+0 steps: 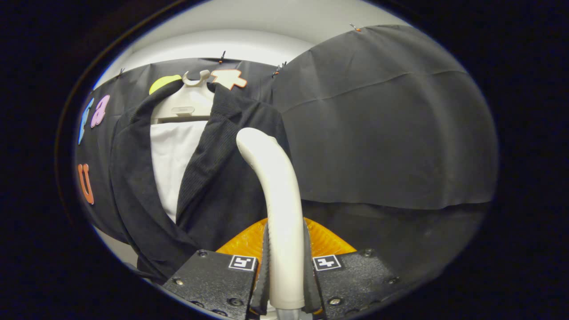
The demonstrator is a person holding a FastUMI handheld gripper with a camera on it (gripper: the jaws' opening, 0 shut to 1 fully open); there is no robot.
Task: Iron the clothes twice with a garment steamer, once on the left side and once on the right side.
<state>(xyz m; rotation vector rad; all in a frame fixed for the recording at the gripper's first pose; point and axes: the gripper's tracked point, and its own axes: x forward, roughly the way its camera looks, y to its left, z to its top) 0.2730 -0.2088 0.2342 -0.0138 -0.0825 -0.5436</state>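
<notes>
both fingers [266,266] of the tool [284,284] clamp the steamer [278,200] handle. its head sits low on the jacket [222,186], right of the lapel; glide upward slowly, staying flat on the cloth.

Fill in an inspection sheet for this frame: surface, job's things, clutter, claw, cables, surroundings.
Surface: nothing seen.
Job's things: dark jacket over a white shirt, hung on a white hanger; steamer handle rising between the fingers, its orange head just beyond them, at the jacket's right front.
Clutter: nothing seen.
Claw: shut on the steamer handle, both fingers pressing.
Cables: nothing seen.
Surroundings: black cloth wall pinned by clips.
</notes>
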